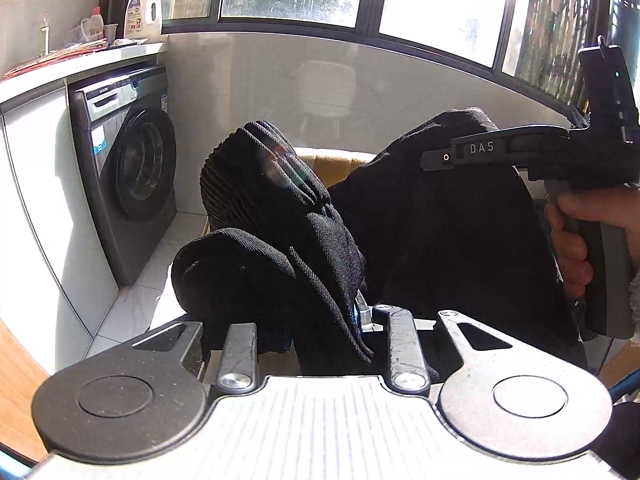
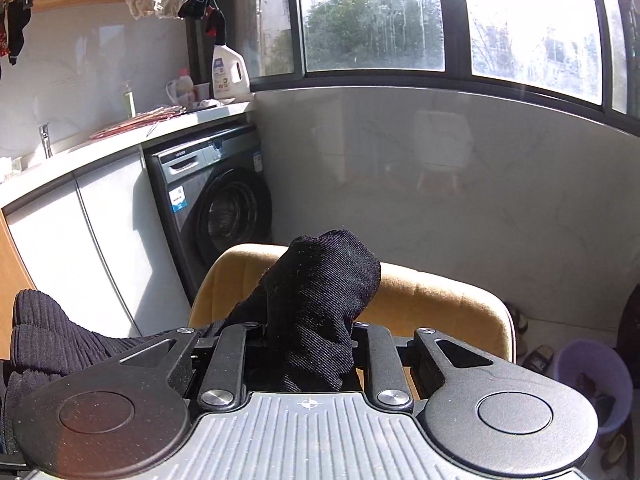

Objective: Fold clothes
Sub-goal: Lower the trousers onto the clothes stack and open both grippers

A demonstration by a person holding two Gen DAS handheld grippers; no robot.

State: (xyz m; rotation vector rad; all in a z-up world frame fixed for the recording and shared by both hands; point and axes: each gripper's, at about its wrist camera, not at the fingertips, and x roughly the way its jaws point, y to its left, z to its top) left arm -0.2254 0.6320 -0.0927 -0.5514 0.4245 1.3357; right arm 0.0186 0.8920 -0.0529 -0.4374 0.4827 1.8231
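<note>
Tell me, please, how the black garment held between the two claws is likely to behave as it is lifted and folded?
Probably floppy: the black garment bunches and droops in soft folds at the left claw. Its thick ribbed cuff suggests some weight, so free ends will likely sag. The textured knit bulging from the right claw seems unlikely to slip.

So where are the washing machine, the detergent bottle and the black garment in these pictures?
washing machine (image 2: 224, 208): right wrist view, on its round door.
detergent bottle (image 1: 142, 12): left wrist view, on the label of its white body.
black garment (image 1: 440, 220): left wrist view, on the broad hanging part between the two grippers.
</note>
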